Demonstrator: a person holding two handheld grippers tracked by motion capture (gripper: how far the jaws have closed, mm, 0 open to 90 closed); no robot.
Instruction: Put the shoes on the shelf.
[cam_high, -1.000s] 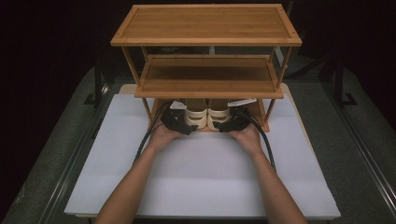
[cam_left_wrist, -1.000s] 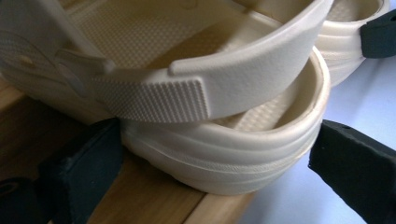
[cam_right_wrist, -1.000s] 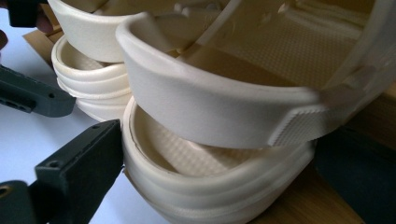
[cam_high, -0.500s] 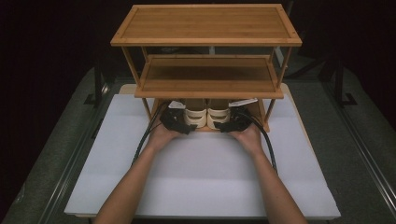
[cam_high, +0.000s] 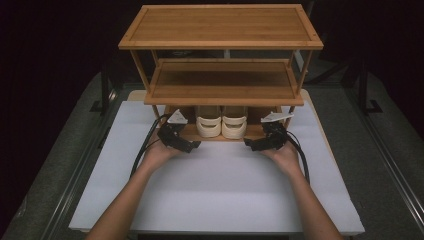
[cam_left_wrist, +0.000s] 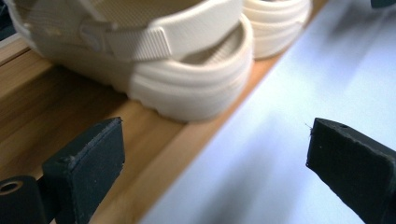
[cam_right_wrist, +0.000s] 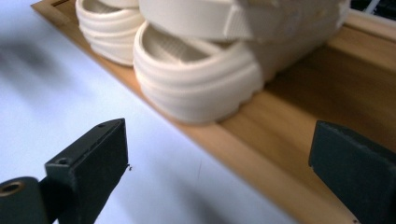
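Note:
Two cream clogs (cam_high: 209, 125) (cam_high: 234, 125) stand side by side, heels toward me, on the bottom shelf (cam_high: 187, 131) of a bamboo rack. My left gripper (cam_high: 191, 145) sits just in front of the shelf's edge, left of the pair, open and holding nothing. My right gripper (cam_high: 251, 144) mirrors it on the right, also open. In the left gripper view the nearer clog (cam_left_wrist: 187, 88) lies beyond the spread jaws of the left gripper (cam_left_wrist: 217, 168). The right gripper view shows the other clog (cam_right_wrist: 201, 88) ahead of the right gripper (cam_right_wrist: 219, 163).
The rack has a middle shelf (cam_high: 222, 80) and a top shelf (cam_high: 220, 25), both bare. It stands at the far end of a white mat (cam_high: 220, 190) on a grey table. Cables trail back from both grippers along the forearms.
Both grippers have drawn back toward me from the clogs' heels and moved apart. The clogs stay on the bottom shelf.

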